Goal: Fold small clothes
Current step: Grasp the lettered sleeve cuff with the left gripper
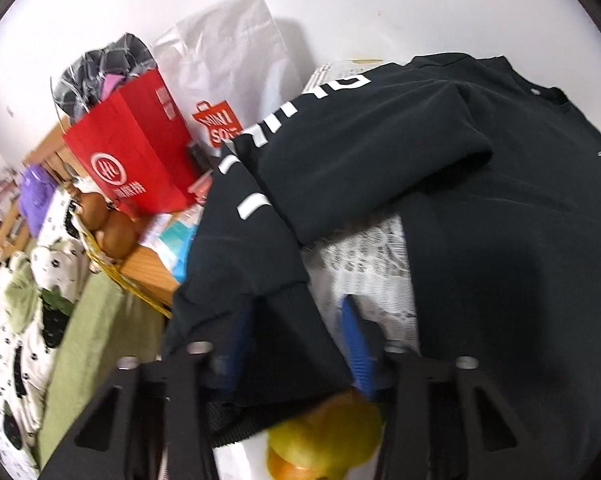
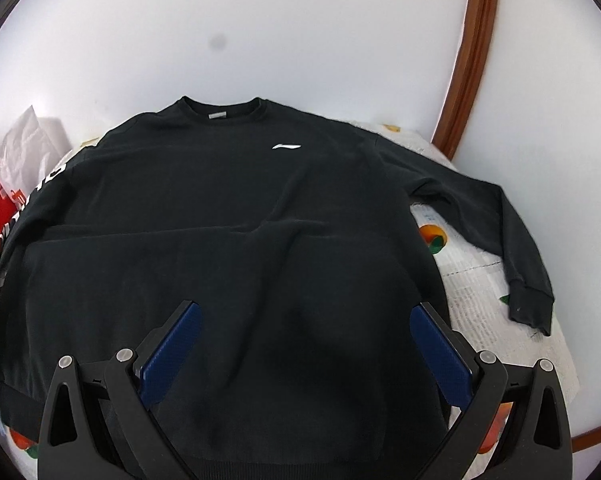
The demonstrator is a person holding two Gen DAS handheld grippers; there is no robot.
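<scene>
A lived-in bedroom of a home. Landmark: the red paper shopping bag (image 1: 134, 156). Behind it, a white Miniso bag (image 1: 224, 76) leans on the plain white wall (image 1: 340, 4); below and left of it, a bed with patterned quilt (image 1: 20, 320) and green blanket (image 1: 96, 332); right of it, a fruit-print tablecloth (image 2: 484, 280).

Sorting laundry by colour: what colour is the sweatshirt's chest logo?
White, on the black sweatshirt; right wrist view shows it best.

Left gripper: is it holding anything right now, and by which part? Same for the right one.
The left gripper has the black sweatshirt sleeve's ribbed cuff between its pads, jaws nearly shut on it. The right gripper is open above the sweatshirt body, holding nothing.
</scene>
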